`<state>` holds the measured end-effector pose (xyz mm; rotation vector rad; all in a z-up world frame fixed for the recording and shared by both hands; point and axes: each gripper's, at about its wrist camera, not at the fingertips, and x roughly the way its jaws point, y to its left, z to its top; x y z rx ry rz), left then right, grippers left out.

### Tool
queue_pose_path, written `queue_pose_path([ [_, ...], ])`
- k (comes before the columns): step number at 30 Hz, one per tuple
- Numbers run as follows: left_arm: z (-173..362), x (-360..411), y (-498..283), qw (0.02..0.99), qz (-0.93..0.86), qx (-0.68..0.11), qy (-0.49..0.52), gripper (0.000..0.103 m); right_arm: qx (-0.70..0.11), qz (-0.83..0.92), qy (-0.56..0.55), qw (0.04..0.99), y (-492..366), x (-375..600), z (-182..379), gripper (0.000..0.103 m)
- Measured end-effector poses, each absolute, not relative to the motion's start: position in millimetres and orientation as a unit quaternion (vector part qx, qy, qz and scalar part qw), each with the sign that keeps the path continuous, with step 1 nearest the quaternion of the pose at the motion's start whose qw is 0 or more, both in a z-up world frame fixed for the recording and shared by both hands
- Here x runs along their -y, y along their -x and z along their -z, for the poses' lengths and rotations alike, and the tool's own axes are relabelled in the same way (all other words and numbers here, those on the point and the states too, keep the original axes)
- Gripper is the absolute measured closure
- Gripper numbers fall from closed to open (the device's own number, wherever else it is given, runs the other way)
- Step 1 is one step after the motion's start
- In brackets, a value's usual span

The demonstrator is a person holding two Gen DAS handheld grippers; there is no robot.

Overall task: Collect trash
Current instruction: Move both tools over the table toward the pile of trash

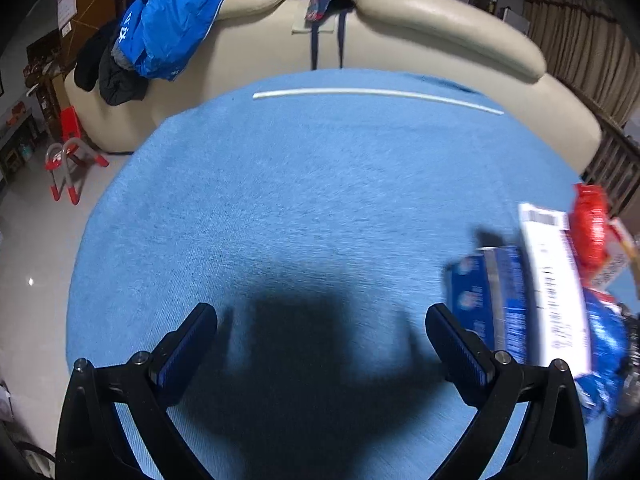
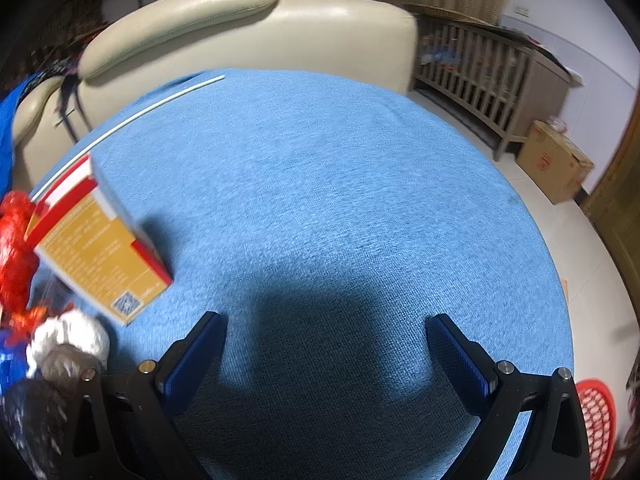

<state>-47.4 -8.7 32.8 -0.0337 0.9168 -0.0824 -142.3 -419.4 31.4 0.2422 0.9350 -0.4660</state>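
Left gripper and right gripper: jaws wide, empty, above blue cloth-covered table. Red perforated plastic basket beside table's near-right edge; contents not visible.

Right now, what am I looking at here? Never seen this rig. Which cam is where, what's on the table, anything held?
There is no robot: a person holds one two-finger gripper in each hand, and each carries a fisheye camera looking forward along its jaws.

The left wrist view shows the left gripper, jaws wide apart and holding nothing. The right wrist view shows the right gripper, also open and holding nothing.

Both hang over a round table with a blue cloth. The trash lies between them: a blue and white box, an orange and red box, red crinkled wrapping and crumpled white paper. A thin white stick lies at the far edge. Behind is a cream sofa.
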Motion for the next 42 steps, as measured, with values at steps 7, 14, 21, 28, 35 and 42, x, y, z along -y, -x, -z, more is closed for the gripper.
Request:
queue_pose_path([
  [7, -69.7, 35.7, 97.9, 0.910, 0.081, -0.407, 0.011, 0.000, -0.412, 0.262, -0.118, 0.864, 192.0, 437.3, -66.7, 0.000],
  [14, -97.5, 61.1, 131.8, 0.916, 0.115, -0.383, 0.004, 0.000, -0.363, 0.234, -0.114, 0.895, 262.3, 410.1, -113.6, 0.000],
  [21, -113.5, 75.7, 156.1, 0.918, 0.145, -0.370, -0.004, 0.000, -0.345, 0.161, -0.124, 0.916, 292.7, 359.4, -124.5, 0.000],
  [28, -121.6, 78.9, 170.6, 0.918, 0.160, -0.363, 0.004, 0.000, -0.341, 0.136, -0.123, 0.922, 309.2, 331.6, -120.7, 0.000],
  [35, -121.3, 81.1, 179.0, 0.918, 0.166, -0.360, 0.000, 0.000, -0.340, 0.129, -0.124, 0.923, 312.0, 323.0, -122.0, 0.000],
  [42, -118.7, 84.5, 181.8, 0.917, 0.170, -0.362, -0.003, 0.000, -0.335, 0.129, -0.119, 0.926, 313.4, 320.1, -125.8, 0.000],
])
